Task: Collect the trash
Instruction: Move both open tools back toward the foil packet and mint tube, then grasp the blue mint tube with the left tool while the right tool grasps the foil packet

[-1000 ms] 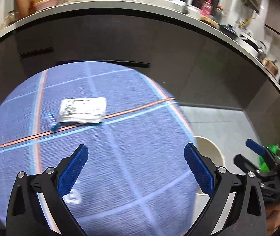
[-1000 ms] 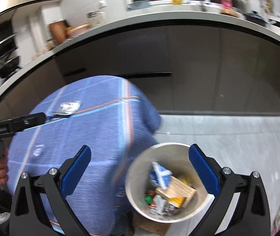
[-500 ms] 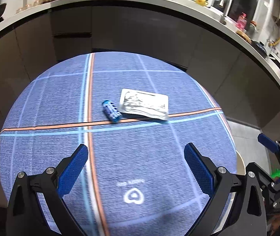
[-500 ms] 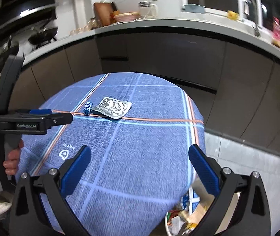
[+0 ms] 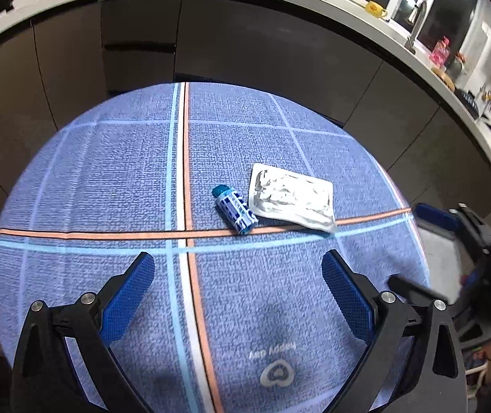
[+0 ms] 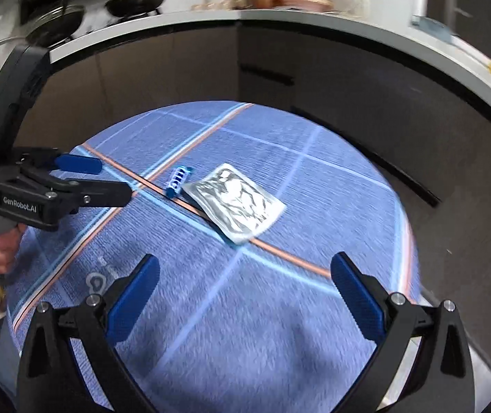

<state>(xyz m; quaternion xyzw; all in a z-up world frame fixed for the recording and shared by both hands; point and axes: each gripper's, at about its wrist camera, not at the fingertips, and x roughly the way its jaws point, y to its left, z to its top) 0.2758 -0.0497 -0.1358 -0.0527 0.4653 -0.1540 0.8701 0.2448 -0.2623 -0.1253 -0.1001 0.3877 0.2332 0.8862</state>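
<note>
Open blue tablecloth surrounds two adjacent obstacles right of centre: a small blue wrapper and a silver foil pouch. Near cloth lies bare. Dark cabinets bound the far side.

A woven blue cloth with a coarse, matt weave covers the tabletop. On it lies a crinkled silver foil pouch, shiny and reflective, beside a small glossy blue-and-white plastic wrapper. Both claws are matt black plastic with shiny metal screws; the left claw and right claw carry textured blue pads.
</note>
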